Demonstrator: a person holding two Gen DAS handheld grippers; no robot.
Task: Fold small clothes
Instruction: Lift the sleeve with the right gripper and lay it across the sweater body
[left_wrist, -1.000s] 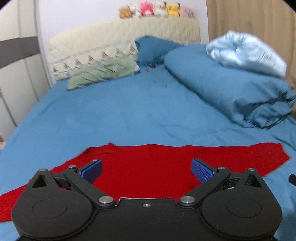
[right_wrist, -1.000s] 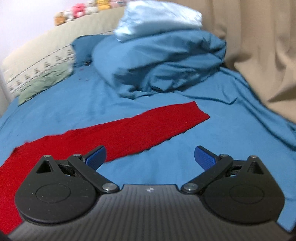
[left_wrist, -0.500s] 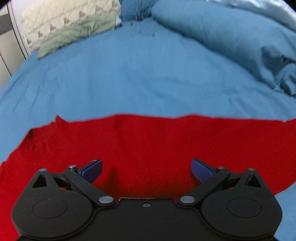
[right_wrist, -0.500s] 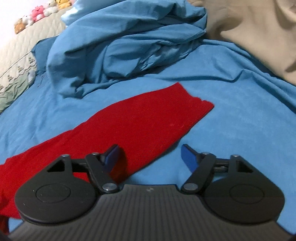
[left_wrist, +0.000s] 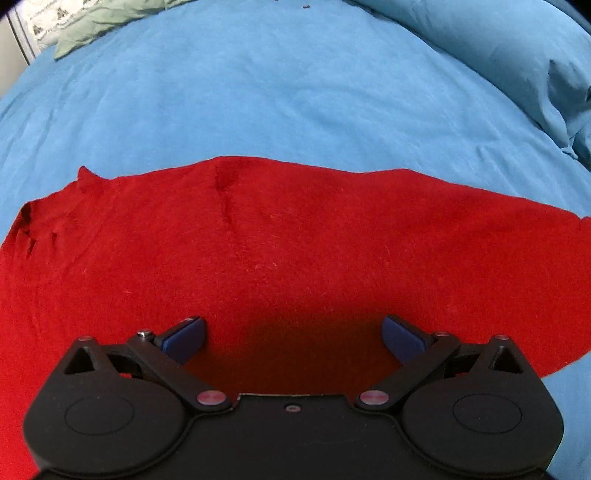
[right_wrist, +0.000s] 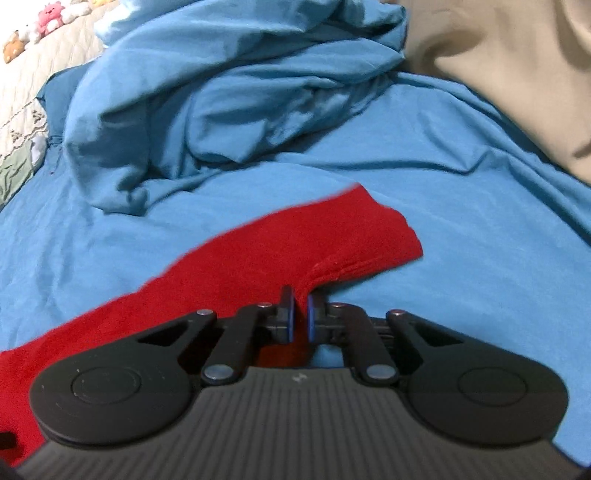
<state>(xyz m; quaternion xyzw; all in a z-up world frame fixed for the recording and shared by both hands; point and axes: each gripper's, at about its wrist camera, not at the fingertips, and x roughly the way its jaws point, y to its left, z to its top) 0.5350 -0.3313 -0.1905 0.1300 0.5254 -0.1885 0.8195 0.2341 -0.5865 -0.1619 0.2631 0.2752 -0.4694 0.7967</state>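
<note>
Right tool (right_wrist: 300, 317) has just clamped the red cloth's (right_wrist: 280, 251) near edge; left tool (left_wrist: 293, 334) hangs released above the cloth, so folding can begin.

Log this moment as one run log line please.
right gripper: just closed, pinching red cloth edge | left gripper: open over cloth | blue bedsheet

— How is the left gripper (left_wrist: 292, 334) being held?

— It is being angled steeply downward, its blue fingers (left_wrist: 184, 335) spread wide with nothing pressed between them.

— And the right gripper (right_wrist: 301, 320)?

— Its jaws have just been closing; red cloth (right_wrist: 258, 258) is being pinched between its fingers (right_wrist: 289, 317).
</note>
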